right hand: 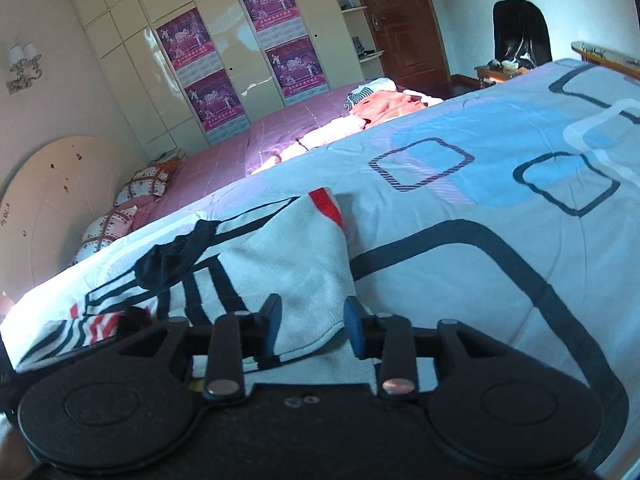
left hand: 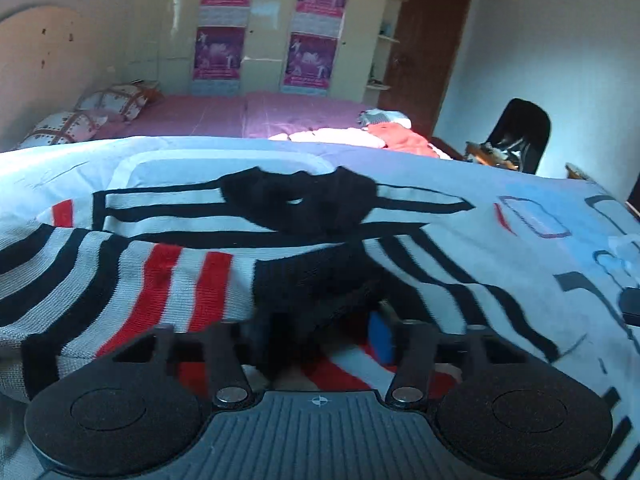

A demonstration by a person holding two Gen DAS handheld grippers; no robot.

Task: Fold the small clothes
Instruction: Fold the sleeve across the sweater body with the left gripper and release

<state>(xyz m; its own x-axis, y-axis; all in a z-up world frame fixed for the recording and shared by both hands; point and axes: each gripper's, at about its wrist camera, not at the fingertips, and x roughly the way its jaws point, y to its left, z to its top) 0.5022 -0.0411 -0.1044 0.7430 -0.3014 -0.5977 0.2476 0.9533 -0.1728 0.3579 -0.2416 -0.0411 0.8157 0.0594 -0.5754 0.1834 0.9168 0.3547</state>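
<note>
In the left wrist view the black cuff of the sweater [left hand: 304, 280] covers the left finger of the left gripper [left hand: 320, 332] and blurs with it, the sweater's left part is cut off by the edge, and the posters' [right hand: 216, 100] text is too small to read.

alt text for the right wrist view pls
The right tool, jaws open, hovers over the edge of a white sweater with black and red stripes, lying on a pale blue patterned bedspread. A pink bed and cream wardrobe stand behind.
</note>
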